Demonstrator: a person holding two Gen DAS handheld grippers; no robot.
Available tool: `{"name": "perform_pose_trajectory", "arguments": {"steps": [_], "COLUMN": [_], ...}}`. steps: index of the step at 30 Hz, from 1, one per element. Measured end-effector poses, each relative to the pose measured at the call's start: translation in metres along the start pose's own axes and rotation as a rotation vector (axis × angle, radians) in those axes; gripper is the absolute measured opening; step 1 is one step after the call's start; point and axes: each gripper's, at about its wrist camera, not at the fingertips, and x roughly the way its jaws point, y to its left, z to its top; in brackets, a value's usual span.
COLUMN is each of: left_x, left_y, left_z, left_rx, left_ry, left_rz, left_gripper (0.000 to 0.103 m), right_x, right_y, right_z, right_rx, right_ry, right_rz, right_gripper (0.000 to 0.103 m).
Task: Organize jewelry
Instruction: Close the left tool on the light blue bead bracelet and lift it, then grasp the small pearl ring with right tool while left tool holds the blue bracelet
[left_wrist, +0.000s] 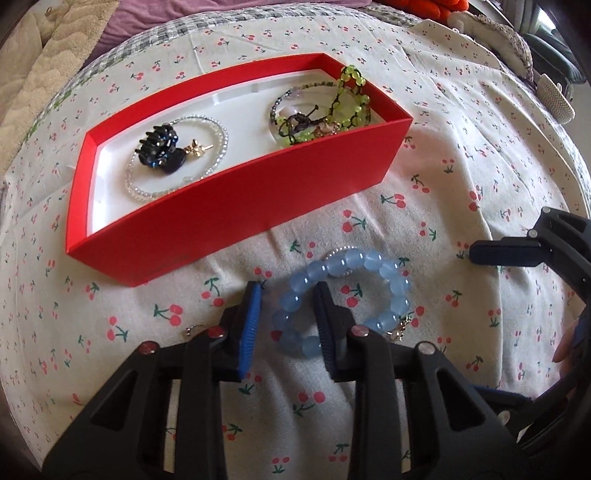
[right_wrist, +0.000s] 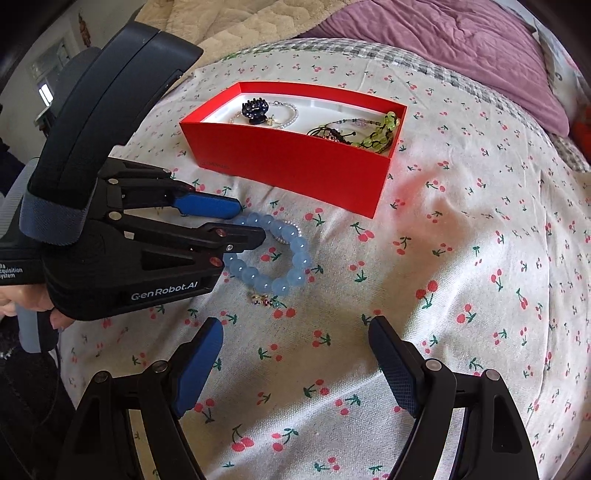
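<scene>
A blue bead bracelet (left_wrist: 373, 280) lies on the cherry-print cloth just in front of a red box (left_wrist: 236, 206). My left gripper (left_wrist: 288, 314) is open with its fingers straddling the bracelet's left side, one finger inside the loop. The right wrist view shows the same: left gripper (right_wrist: 247, 221) over the bracelet (right_wrist: 273, 258), fingers apart. The red box (right_wrist: 295, 166) holds a black hair claw (left_wrist: 160, 147), a pearl bracelet (left_wrist: 207, 125) and a green bead bracelet (left_wrist: 347, 99). My right gripper (right_wrist: 295, 354) is open and empty, hovering near the bracelet.
A small gold charm (right_wrist: 264, 300) lies beside the blue bracelet. A small silver ring (left_wrist: 194, 328) lies left of my left fingers. A purple quilt (right_wrist: 461, 48) and beige blanket (left_wrist: 48, 66) lie behind the box. A beige hair clip (left_wrist: 556, 98) lies far right.
</scene>
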Motion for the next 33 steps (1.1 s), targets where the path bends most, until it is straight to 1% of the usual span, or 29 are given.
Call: {"name": "perform_pose_trajectory", "arguments": {"steps": [1,4,5,10,15,20,22,26,30,33], "left_x": [0.0,-0.005,-0.012,-0.051,-0.087,-0.114,-0.118,-0.116,-0.109,-0.106], "left_y": [-0.002,0.002,0.007,0.017,0.023,0.04,0.048,0.063,0.077,0.088], "left_z": [0.002,0.005,0.0,-0.003,-0.009,-0.023,-0.026,-0.035,-0.044,-0.05], "left_rx": [0.002,-0.037,-0.045,-0.073,-0.087,-0.114,-0.13,-0.17,-0.206,-0.231], "left_ry": [-0.001,-0.011,-0.023,-0.118,-0.205,-0.253,-0.258,-0.225,-0.177,-0.16], "left_rz": [0.013,-0.011,-0.02,-0.073,-0.105,-0.118,-0.117,-0.105,-0.082,-0.067], "left_gripper": [0.013,0.013,0.013,0.013,0.013,0.013,0.013,0.013,0.013,0.013], "right_x": [-0.001,-0.004,-0.005,-0.011,-0.01,0.0,0.003,0.011,0.023,0.031], "right_y": [0.0,-0.003,-0.004,-0.006,-0.005,0.005,0.009,0.018,0.021,0.022], "right_z": [0.001,0.002,0.004,0.009,0.014,0.02,0.024,0.032,0.041,0.047], "right_rx": [0.003,0.019,0.025,0.041,0.031,0.011,0.006,-0.001,0.008,0.019], "right_ry": [-0.001,-0.011,-0.015,-0.036,-0.038,-0.034,-0.033,-0.033,-0.018,-0.007], "right_rz": [-0.002,-0.007,-0.007,-0.004,-0.008,-0.01,-0.008,-0.006,0.001,-0.003], "right_gripper": [0.082,0.082,0.082,0.082,0.082,0.082,0.082,0.08,0.069,0.063]}}
